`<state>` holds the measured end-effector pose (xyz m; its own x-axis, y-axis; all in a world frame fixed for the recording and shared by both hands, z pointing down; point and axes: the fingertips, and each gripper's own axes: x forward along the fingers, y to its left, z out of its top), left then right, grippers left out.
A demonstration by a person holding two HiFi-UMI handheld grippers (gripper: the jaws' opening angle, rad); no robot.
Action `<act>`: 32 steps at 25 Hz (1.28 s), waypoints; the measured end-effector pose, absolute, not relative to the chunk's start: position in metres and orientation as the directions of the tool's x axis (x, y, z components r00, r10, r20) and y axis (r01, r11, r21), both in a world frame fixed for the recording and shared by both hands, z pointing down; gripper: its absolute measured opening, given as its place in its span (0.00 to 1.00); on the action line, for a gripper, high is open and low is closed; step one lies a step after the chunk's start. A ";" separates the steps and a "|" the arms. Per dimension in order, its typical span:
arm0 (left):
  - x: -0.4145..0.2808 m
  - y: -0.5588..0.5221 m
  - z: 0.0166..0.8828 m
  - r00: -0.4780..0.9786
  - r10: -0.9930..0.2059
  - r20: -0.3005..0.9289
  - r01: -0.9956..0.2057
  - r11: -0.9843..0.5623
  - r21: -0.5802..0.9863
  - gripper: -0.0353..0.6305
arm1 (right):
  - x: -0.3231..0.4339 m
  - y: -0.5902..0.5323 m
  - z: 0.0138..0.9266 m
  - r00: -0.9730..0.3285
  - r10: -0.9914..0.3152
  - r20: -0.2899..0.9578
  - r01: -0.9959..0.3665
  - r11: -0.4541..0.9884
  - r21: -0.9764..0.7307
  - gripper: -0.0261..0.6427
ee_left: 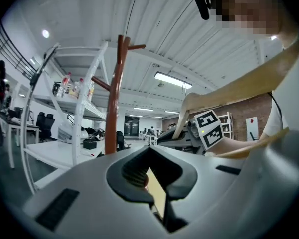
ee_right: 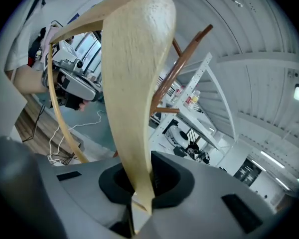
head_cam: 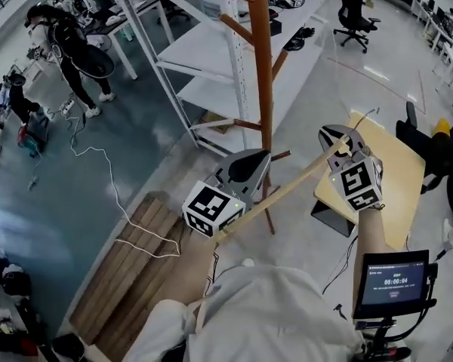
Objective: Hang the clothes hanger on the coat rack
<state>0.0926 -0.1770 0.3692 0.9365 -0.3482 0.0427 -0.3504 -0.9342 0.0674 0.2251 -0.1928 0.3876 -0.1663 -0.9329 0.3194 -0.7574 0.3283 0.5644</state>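
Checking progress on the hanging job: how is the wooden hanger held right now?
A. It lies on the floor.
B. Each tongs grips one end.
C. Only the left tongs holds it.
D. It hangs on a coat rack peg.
B: the left tongs and the right tongs each clamp an end of the hanger, not yet on the coat rack.

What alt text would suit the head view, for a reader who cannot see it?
Seen from above, a person holds a wooden clothes hanger by its two ends, one in the left gripper and one in the right gripper, close to a brown coat rack. White shelving stands behind the rack.
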 end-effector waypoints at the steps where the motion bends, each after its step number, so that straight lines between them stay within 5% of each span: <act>1: 0.083 -0.181 0.361 0.925 -0.377 0.038 -0.379 -0.924 0.055 0.05 | 0.215 -0.200 0.377 -0.188 -0.930 0.315 -0.744 0.344 0.572 0.10; 16: -0.034 -0.251 0.268 0.753 -0.655 -0.055 -0.657 -0.754 -0.016 0.05 | 0.107 -0.300 0.264 -0.366 -0.868 0.337 -0.596 0.496 0.631 0.10; 21: -0.058 -0.257 0.259 0.730 -0.681 -0.064 -0.682 -0.731 0.007 0.05 | 0.082 -0.302 0.251 -0.348 -0.851 0.394 -0.563 0.526 0.638 0.10; 26: -0.061 -0.260 0.250 0.750 -0.651 -0.122 -0.626 -0.756 0.190 0.05 | 0.072 -0.306 0.250 -0.311 -0.824 0.473 -0.542 0.563 0.624 0.10; 32: -0.063 -0.278 0.262 0.769 -0.629 -0.117 -0.624 -0.777 0.080 0.05 | 0.075 -0.309 0.250 -0.274 -0.816 0.509 -0.545 0.567 0.618 0.10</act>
